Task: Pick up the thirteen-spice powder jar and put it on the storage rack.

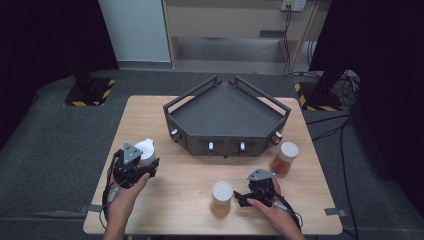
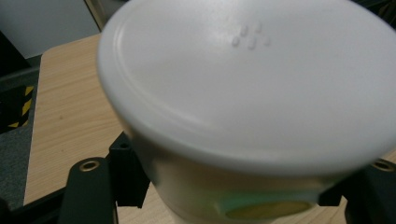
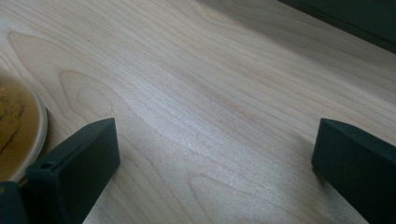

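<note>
My left gripper (image 1: 144, 161) is shut on a jar with a white lid (image 1: 145, 149), held a little above the left part of the wooden table (image 1: 190, 175). In the left gripper view the jar's lid (image 2: 243, 84) looms close, and my left gripper (image 2: 224, 196) has a black jaw pressing on each side of the jar's body. My right gripper (image 1: 242, 196) rests low at the front right, open, just right of a white-lidded jar of amber stuff (image 1: 221, 198). In the right gripper view my right gripper (image 3: 215, 144) has only bare wood between its jaws, and that jar's base (image 3: 16, 126) sits outside its left jaw.
A dark grey angular tray (image 1: 227, 117) with raised rails stands at the back middle of the table. A third white-lidded jar with reddish-brown contents (image 1: 285, 159) stands to the right, in front of the tray's corner. Cables trail off both grippers toward the front edge.
</note>
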Motion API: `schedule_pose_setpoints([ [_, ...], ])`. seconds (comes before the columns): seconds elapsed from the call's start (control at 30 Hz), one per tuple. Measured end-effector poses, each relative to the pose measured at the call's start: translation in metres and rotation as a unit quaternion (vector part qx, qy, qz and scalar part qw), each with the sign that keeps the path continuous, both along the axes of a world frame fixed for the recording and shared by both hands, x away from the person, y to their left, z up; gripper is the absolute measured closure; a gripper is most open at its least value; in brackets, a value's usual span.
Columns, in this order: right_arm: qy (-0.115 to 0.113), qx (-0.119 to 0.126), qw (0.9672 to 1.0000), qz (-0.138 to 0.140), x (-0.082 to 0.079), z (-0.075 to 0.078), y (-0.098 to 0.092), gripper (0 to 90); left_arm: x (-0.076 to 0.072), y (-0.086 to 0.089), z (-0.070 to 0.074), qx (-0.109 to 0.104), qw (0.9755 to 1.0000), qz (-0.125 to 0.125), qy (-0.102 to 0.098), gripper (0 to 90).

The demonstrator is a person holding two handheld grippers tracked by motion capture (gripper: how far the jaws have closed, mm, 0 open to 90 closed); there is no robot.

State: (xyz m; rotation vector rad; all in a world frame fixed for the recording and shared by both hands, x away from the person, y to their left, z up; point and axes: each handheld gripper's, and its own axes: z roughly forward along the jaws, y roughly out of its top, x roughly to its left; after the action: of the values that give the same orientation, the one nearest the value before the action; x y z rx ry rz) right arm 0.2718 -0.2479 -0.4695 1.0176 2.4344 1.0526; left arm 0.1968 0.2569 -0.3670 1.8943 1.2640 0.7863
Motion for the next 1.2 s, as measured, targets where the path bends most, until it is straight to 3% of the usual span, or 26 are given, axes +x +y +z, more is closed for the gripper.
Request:
schedule_pose_setpoints([
  [0.47,0.001,0.000,1.0000,0.001,0.000,0.000,0.000,0.8,0.015,-0.005,0.025,0.000,0.9990,-0.045,0.000,29.1],
  [0.67,0.000,0.000,1.0000,0.001,0.000,0.000,0.000,0.8,0.020,-0.011,0.034,0.012,0.9983,-0.058,-0.001,29.1],
  [0.9,0.000,0.000,1.0000,0.000,0.000,0.000,0.000,0.8,0.029,-0.017,0.042,0.022,0.9967,-0.078,0.002,29.1],
  [1.2,0.000,0.000,1.0000,0.000,0.000,0.000,0.000,0.8,0.042,-0.026,0.051,0.019,0.9945,-0.103,-0.005,29.1],
])
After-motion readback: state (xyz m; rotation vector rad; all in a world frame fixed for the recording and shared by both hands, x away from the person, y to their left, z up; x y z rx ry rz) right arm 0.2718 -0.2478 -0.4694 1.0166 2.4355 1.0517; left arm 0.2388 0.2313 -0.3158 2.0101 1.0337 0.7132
